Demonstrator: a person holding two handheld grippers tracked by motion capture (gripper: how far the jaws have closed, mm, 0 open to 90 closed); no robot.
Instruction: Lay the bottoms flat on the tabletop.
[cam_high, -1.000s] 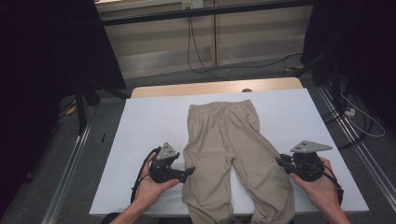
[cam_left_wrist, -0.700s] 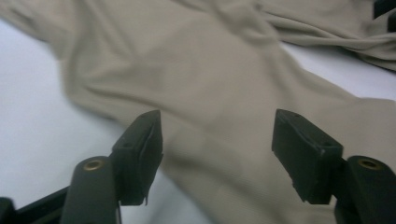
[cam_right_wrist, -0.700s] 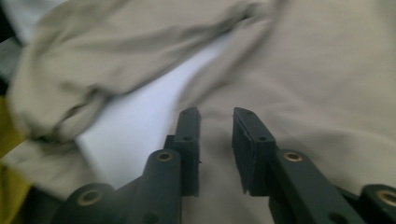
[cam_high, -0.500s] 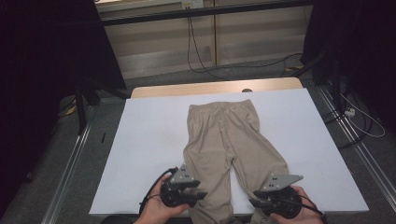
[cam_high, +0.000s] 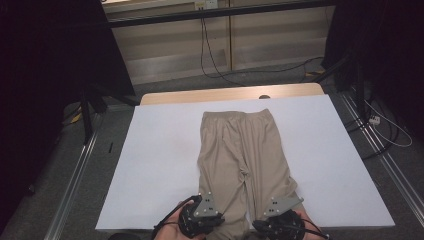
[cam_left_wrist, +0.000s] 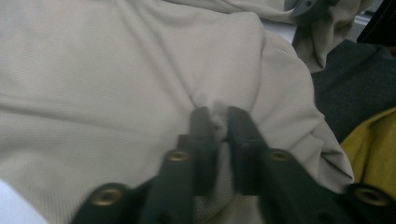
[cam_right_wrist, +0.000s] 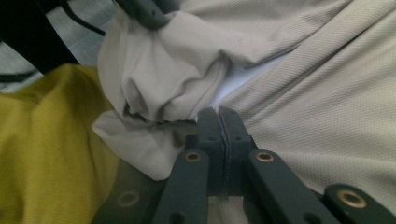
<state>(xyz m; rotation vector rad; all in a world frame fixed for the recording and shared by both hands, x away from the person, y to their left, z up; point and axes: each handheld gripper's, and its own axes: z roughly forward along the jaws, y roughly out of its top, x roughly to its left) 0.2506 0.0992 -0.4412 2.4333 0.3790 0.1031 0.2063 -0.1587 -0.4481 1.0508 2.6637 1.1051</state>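
- A pair of beige trousers lies flat on a white table sheet, waistband far, leg hems at the near edge.
- At the left hem, the left gripper has just been closing — its jaws now pinch a small ridge of cloth.
- At the right hem, the right gripper has also just been closing; its jaws meet, apparently on a thin fold, though that is hard to see.
- Both hems gripped suggests lifting the legs to fold them — toward the waistband.
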